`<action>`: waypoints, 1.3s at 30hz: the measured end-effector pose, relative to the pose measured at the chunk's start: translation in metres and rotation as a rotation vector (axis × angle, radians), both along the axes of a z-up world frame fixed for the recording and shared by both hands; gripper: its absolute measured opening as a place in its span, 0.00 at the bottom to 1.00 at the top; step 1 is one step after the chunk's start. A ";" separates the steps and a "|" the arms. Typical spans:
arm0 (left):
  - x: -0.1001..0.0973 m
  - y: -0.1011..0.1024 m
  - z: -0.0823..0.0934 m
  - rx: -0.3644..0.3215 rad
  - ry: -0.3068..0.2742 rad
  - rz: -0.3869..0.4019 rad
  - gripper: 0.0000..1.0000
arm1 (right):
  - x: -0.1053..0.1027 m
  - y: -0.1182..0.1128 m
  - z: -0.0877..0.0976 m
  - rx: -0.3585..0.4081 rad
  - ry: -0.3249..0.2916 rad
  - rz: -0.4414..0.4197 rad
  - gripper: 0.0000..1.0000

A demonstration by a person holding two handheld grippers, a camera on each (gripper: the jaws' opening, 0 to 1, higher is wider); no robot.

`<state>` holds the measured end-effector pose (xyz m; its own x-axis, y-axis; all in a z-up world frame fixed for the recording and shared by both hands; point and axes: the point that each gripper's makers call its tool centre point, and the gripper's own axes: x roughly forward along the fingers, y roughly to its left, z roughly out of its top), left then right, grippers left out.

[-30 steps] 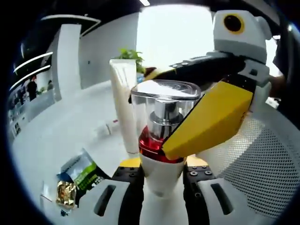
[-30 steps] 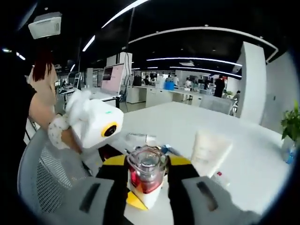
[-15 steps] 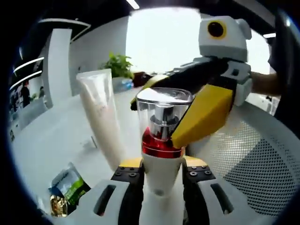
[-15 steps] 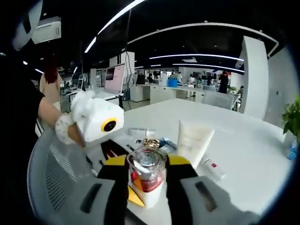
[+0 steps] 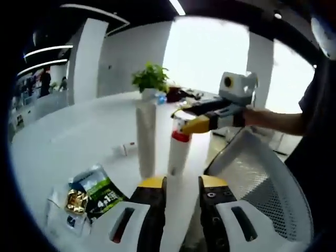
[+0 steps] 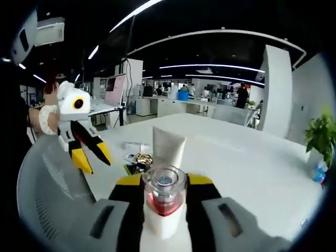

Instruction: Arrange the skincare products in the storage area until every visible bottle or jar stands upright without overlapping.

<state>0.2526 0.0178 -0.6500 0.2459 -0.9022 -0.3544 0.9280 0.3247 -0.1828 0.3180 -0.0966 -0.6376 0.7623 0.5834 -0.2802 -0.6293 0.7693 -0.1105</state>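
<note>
Pulled back from the pump bottle (image 5: pixel 178 152) since half a second ago: left gripper (image 5: pixel 181 184) no longer clasping its white body, jaws now parted with bare gap between them, bottle well ahead.

Left gripper view: pump bottle upright on the white table (image 5: pixel 79 142), red collar under its top, gripped at the top by the yellow-tipped jaws of the right gripper (image 5: pixel 202 119) reaching in from the right. White tube (image 5: pixel 145 139) upright just left of the bottle, close but apart from it. Sachets (image 5: pixel 89 194) flat on the table, left of the bottle and nearer the camera. Small white item (image 5: pixel 124 149) lying left of the bottle, beyond the tube, too small to identify. Potted plant (image 5: pixel 149 79) farther back, behind the bottle. Mesh chair back (image 5: pixel 252 173) to the bottle's right.

Right gripper view: right gripper (image 6: pixel 164 194) clenched on the pump bottle (image 6: pixel 164 205), clear cap and red collar between the yellow pads. White tube (image 6: pixel 168 149) upright directly behind the bottle. Left gripper (image 6: pixel 92 155) off to the bottle's left, jaws apart, holding nothing. Sachets (image 6: pixel 137 160) on the table (image 6: pixel 252 173) left of the bottle, behind it. Mesh chair back (image 6: pixel 52 194) at the bottle's left.
</note>
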 end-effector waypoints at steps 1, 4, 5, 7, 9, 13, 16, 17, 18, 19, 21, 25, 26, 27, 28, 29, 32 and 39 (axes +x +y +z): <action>0.002 0.006 0.004 -0.010 -0.006 0.033 0.19 | 0.003 0.000 -0.001 0.002 0.000 0.004 0.29; 0.002 0.017 0.010 -0.029 -0.011 0.075 0.19 | 0.011 0.001 -0.002 0.017 0.000 0.020 0.29; 0.006 0.022 0.015 -0.047 -0.021 0.111 0.18 | 0.017 0.003 -0.004 0.028 0.004 0.025 0.29; 0.005 0.028 0.019 -0.065 -0.017 0.132 0.17 | 0.022 0.003 -0.003 0.040 0.003 0.030 0.29; 0.007 0.034 0.022 -0.083 -0.023 0.169 0.16 | 0.027 0.005 -0.004 0.057 0.003 0.033 0.29; 0.007 0.041 0.016 -0.088 -0.003 0.202 0.15 | 0.032 0.007 -0.001 0.102 -0.009 0.045 0.29; 0.007 0.043 0.013 -0.085 0.009 0.217 0.14 | 0.028 0.011 0.003 0.134 -0.023 0.107 0.30; 0.006 0.044 0.012 -0.086 0.009 0.218 0.14 | 0.029 0.010 0.003 0.125 -0.023 0.105 0.30; 0.006 0.044 0.012 -0.088 0.012 0.219 0.13 | 0.028 0.010 0.005 0.111 -0.045 0.114 0.30; 0.007 0.046 0.012 -0.088 0.015 0.222 0.13 | 0.028 0.011 0.005 0.114 -0.049 0.123 0.31; 0.008 0.047 0.011 -0.089 0.014 0.227 0.13 | 0.028 0.011 0.006 0.127 -0.051 0.125 0.32; 0.010 0.049 0.012 -0.097 0.023 0.240 0.13 | 0.030 0.009 0.015 0.229 -0.037 0.108 0.60; 0.010 0.050 0.012 -0.095 0.023 0.240 0.13 | 0.029 0.005 0.012 0.197 -0.033 0.107 0.57; 0.010 0.051 0.013 -0.089 0.019 0.242 0.13 | 0.026 0.000 0.002 0.108 -0.036 0.113 0.53; 0.010 0.052 0.012 -0.085 0.016 0.246 0.13 | 0.023 -0.004 -0.006 0.056 -0.025 0.113 0.48; 0.009 0.053 0.012 -0.084 0.016 0.250 0.13 | 0.019 -0.004 -0.014 0.062 0.004 0.119 0.44; 0.008 0.055 0.008 -0.092 0.033 0.259 0.13 | 0.012 -0.008 -0.032 0.092 0.054 0.107 0.38; 0.006 0.052 0.002 -0.068 0.049 0.247 0.12 | 0.010 -0.012 -0.059 0.115 0.135 0.081 0.30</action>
<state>0.2589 0.0701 -0.6475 0.4459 -0.8390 -0.3120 0.8116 0.5259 -0.2542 0.3282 -0.1085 -0.6969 0.6713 0.6757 -0.3046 -0.6931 0.7179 0.0653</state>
